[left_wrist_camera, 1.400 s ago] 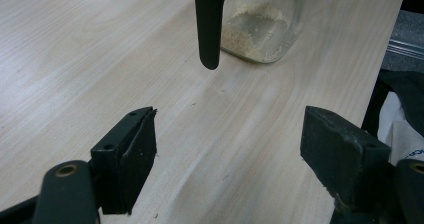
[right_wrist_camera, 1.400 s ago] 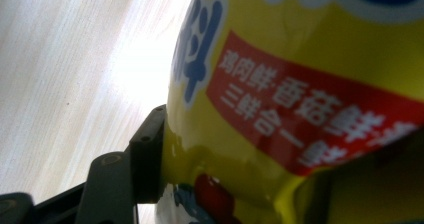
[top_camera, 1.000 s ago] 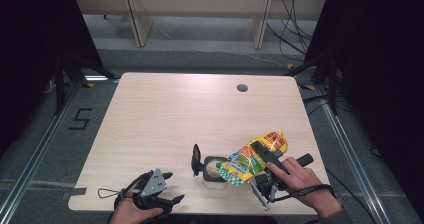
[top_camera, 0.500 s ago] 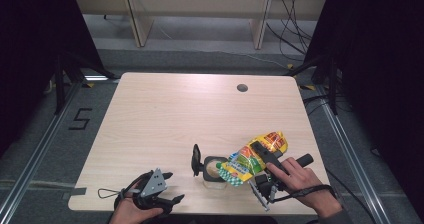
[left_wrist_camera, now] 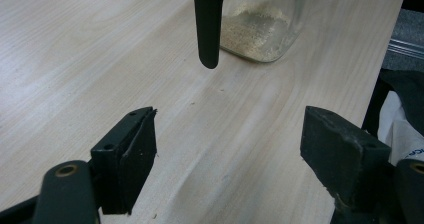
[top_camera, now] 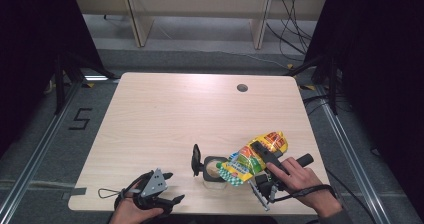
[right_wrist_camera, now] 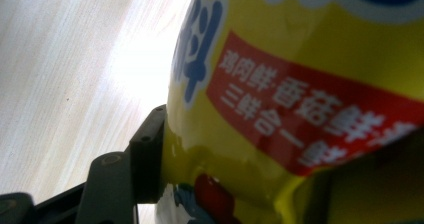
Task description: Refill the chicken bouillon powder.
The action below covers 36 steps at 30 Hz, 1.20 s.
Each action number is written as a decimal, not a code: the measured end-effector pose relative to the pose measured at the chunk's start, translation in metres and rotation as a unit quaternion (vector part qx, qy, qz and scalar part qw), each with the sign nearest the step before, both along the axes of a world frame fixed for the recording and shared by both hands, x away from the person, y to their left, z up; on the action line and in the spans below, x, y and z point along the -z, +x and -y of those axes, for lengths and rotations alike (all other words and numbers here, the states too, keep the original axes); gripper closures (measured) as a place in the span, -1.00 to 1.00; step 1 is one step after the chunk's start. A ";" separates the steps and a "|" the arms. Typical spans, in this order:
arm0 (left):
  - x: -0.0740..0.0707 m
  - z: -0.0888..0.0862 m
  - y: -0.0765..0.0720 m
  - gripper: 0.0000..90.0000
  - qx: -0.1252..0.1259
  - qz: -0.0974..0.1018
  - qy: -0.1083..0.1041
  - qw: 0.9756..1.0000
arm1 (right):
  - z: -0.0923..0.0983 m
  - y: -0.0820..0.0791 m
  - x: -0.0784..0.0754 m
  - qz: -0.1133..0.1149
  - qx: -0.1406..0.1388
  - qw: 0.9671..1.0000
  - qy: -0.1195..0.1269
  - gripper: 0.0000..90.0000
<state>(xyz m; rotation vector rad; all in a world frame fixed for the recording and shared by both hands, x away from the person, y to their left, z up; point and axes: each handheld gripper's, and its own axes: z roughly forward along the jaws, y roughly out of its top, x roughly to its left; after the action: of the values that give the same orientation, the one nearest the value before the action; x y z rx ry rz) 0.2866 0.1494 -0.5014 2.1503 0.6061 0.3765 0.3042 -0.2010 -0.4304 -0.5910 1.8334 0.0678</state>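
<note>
A yellow snack-style bag [top_camera: 256, 155] with red and green print lies tilted over the mouth of a glass jar [top_camera: 214, 170] near the table's front edge. My right gripper [top_camera: 263, 152] is shut on the bag; in the right gripper view its left pad [right_wrist_camera: 148, 156] presses into the yellow bag [right_wrist_camera: 300, 79]. The jar [left_wrist_camera: 260, 24] holds pale granules, and a black hinged lid [top_camera: 196, 160] stands up at its left side. My left gripper [top_camera: 172, 187] rests at the front left, open, with bare table between its jaws [left_wrist_camera: 227, 154].
The light wooden table [top_camera: 175, 114] has a round cable hole [top_camera: 242, 88] at the back right. Dark floor, cables and shelf legs lie beyond the far edge. The table's front edge runs close to both hands.
</note>
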 end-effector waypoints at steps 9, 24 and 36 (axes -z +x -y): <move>-0.001 0.000 0.000 -0.51 0.003 -0.003 0.008 1.000 | 0.000 0.001 0.002 0.012 -0.011 1.000 0.001 -0.13; -0.001 0.000 -0.001 -0.51 0.000 0.000 0.004 1.000 | -0.001 0.000 0.002 0.019 -0.012 1.000 -0.014 -0.13; -0.001 0.000 -0.001 -0.51 0.000 -0.001 0.004 1.000 | 0.000 -0.001 0.001 0.010 -0.002 1.000 -0.007 -0.13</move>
<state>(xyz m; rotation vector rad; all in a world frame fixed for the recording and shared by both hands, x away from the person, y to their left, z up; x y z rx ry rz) 0.2860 0.1494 -0.5003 2.1582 0.6059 0.3781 0.3030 -0.2008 -0.4318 -0.6024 1.8140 0.0511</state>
